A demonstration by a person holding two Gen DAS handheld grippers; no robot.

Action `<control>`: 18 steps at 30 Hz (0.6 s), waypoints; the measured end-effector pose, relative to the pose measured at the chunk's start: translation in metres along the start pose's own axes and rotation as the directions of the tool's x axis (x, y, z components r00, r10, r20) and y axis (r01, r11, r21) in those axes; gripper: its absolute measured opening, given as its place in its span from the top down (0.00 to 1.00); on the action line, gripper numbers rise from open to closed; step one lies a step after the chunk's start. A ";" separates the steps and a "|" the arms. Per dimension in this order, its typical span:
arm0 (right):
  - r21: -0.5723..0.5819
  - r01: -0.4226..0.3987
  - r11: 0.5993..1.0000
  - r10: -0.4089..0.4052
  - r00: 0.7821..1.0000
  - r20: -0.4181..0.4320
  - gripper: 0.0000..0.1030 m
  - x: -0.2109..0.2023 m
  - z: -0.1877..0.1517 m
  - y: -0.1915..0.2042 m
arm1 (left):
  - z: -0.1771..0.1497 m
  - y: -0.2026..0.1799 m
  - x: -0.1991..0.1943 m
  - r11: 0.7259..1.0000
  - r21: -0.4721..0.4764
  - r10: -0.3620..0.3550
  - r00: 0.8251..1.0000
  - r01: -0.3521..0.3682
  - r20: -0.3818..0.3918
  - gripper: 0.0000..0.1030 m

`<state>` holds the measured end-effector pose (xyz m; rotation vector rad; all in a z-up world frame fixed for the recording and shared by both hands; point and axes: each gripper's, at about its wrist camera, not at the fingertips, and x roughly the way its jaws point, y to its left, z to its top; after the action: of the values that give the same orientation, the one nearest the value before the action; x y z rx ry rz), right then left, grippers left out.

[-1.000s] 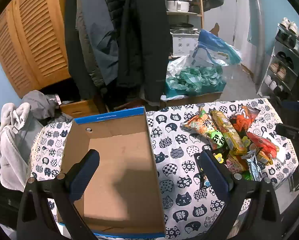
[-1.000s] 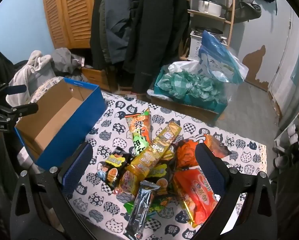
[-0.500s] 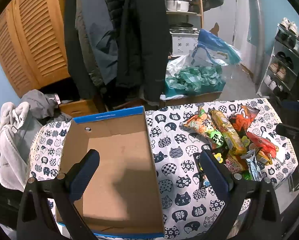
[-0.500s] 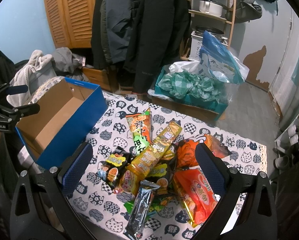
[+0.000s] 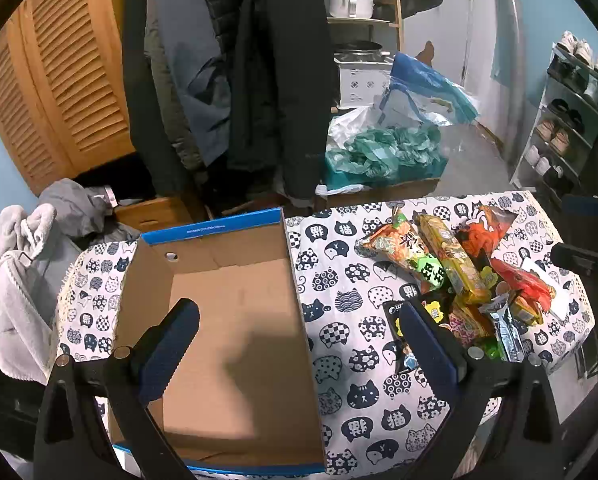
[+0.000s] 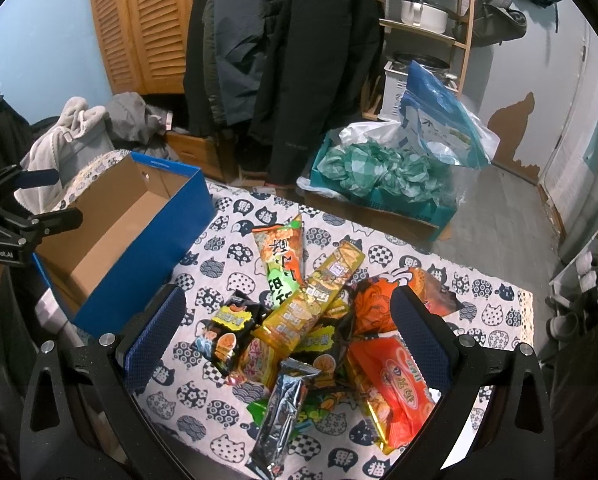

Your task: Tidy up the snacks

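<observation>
Home entryway, hanging coats (image 5: 275, 80), shoe rack (image 5: 567, 120), louvered closet (image 5: 59, 80)

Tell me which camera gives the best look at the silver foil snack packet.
The right wrist view: the silver foil packet lies full length atop the pile, between the open fingers. The left wrist view shows it small, foreshortened, at the pile's near edge.

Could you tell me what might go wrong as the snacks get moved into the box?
The snack packets lie overlapped in one pile, so gripping the long yellow pack could drag its neighbours along. The silver packet sits near the table's front edge and might slide off. The cardboard box is empty and light, so the open left hand-held gripper above it could nudge it.
</observation>
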<state>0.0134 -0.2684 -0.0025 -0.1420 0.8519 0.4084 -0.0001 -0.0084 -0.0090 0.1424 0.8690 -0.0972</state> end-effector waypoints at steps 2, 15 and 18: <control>0.000 0.001 1.000 -0.001 1.000 0.000 0.03 0.000 0.000 0.000 | 0.000 0.000 0.000 1.000 0.000 0.000 1.000 0.000 0.000 0.01; 0.001 -0.002 1.000 0.002 1.000 -0.001 0.03 0.001 -0.002 0.002 | -0.003 -0.001 0.003 1.000 0.008 0.002 1.000 -0.002 -0.016 0.01; 0.001 -0.002 1.000 0.002 1.000 0.000 0.03 0.001 -0.003 0.003 | -0.003 -0.001 0.003 1.000 0.009 0.001 1.000 -0.001 -0.016 0.01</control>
<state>0.0107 -0.2666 -0.0047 -0.1406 0.8526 0.4098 -0.0003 -0.0091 -0.0133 0.1528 0.8845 -0.0990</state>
